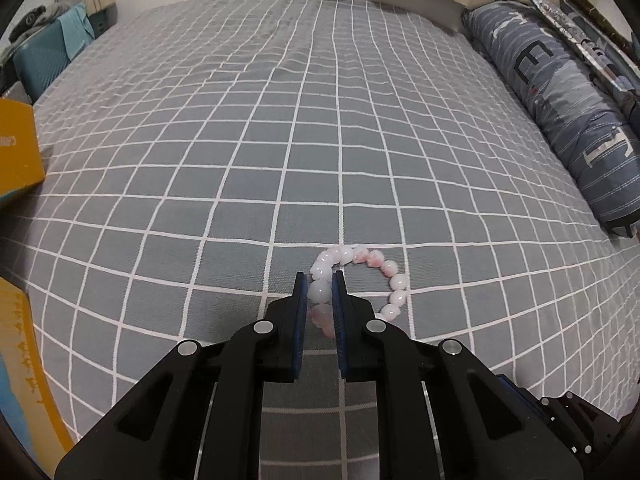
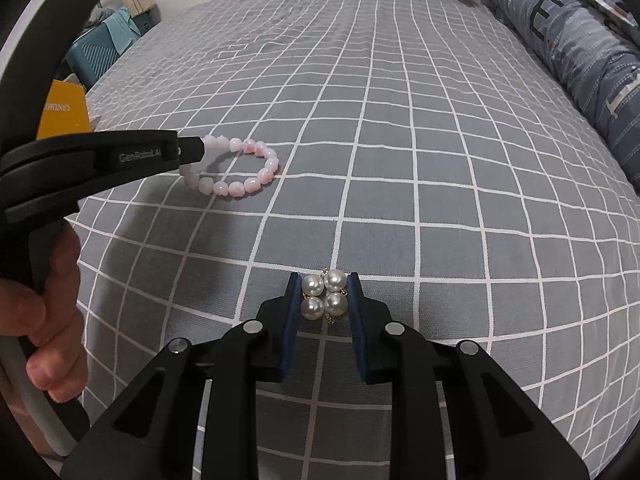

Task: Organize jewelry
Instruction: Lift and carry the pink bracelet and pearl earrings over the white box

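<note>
My right gripper (image 2: 324, 295) clamps a cluster of four white pearls (image 2: 323, 294) just above the checked bed sheet (image 2: 440, 160). Farther left, my left gripper (image 1: 320, 294) pinches one bead of the pink bead bracelet (image 1: 394, 284), whose loop lies on the sheet. A blue bolster (image 1: 560, 92) sits along the far right edge.

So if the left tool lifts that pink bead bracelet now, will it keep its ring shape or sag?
The pink bead bracelet is separate round beads in a loop, so it will probably sag from the pinch. The left tool pinches one bead; rounded beads might slip. It looks light on the bedsheet.
</note>
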Available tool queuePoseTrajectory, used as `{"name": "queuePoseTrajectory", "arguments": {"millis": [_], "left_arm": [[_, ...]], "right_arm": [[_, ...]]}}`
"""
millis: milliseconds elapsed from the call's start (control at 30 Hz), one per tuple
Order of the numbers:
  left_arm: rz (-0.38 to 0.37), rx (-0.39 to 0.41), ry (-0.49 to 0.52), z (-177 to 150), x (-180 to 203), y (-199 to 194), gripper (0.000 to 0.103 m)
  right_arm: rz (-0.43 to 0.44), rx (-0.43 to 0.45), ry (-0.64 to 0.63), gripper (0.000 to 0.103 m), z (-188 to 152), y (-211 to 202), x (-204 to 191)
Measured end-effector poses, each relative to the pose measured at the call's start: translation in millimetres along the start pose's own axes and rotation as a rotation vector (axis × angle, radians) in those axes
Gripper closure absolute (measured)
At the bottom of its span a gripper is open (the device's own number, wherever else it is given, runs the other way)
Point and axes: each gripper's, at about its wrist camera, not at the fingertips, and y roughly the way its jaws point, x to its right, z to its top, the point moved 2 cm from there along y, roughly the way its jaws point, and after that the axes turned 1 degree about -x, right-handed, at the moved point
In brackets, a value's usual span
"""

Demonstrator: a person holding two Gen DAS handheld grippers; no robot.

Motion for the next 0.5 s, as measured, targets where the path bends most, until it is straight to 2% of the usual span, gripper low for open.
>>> {"name": "queuePoseTrajectory", "arguments": {"millis": [500], "left_arm": [[-0.03, 0.075, 0.037, -15, 15, -59, 0.091]], "right_arm": [[-0.019, 0.062, -0.001, 0.081, -1, -33, -5]]}}
